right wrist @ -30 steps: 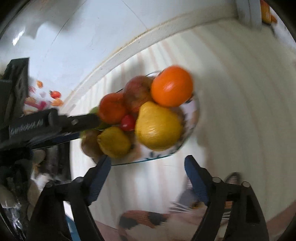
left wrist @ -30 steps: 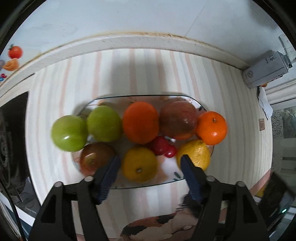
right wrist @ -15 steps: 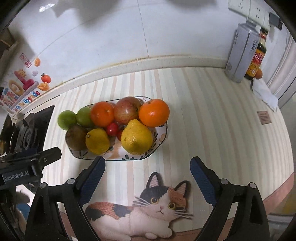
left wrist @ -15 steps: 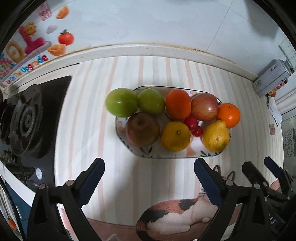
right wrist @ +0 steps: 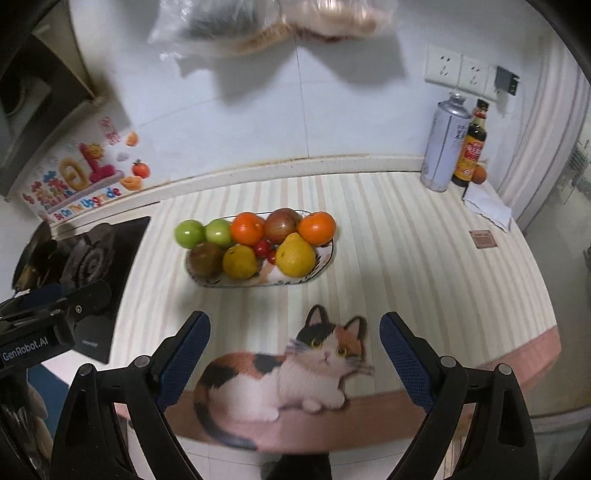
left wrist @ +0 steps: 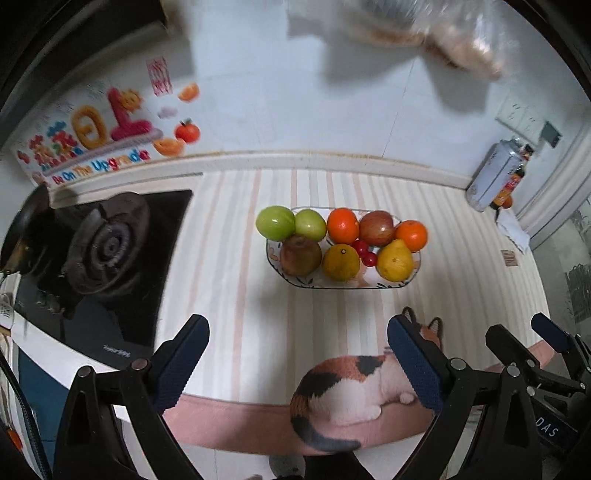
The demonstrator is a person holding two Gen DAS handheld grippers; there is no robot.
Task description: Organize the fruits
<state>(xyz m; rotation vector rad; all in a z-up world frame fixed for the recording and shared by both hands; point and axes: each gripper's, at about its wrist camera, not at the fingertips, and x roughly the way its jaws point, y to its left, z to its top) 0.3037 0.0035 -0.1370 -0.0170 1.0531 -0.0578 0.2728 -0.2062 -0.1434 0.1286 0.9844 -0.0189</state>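
Observation:
An oval patterned dish [left wrist: 295,281] [right wrist: 325,260] on the striped mat holds two rows of fruit. The back row has two green apples [left wrist: 275,222] [right wrist: 189,232], an orange [left wrist: 342,225], a red apple [left wrist: 376,228] and a second orange [left wrist: 411,235] [right wrist: 317,228]. In front lie a brown fruit [left wrist: 300,255], a yellow citrus [left wrist: 340,262], small red tomatoes [left wrist: 364,253] and a yellow pear [left wrist: 394,260] [right wrist: 295,255]. My left gripper [left wrist: 297,350] hangs open, well short of the dish, nothing between its fingers. My right gripper [right wrist: 294,341] is open too, over the cat picture.
A gas stove [left wrist: 107,240] [right wrist: 88,258] fills the counter's left. A silver can [right wrist: 443,146] and a dark sauce bottle [right wrist: 472,147] stand at the back right, by a folded cloth [right wrist: 487,208]. A plastic bag [right wrist: 273,26] hangs on the wall above. The cat-print mat edge [right wrist: 332,417] lies nearest.
Both grippers have pulled back and up from the dish, so it looks smaller and farther. Their jaws stand wider than a second ago. The fruit has not moved.

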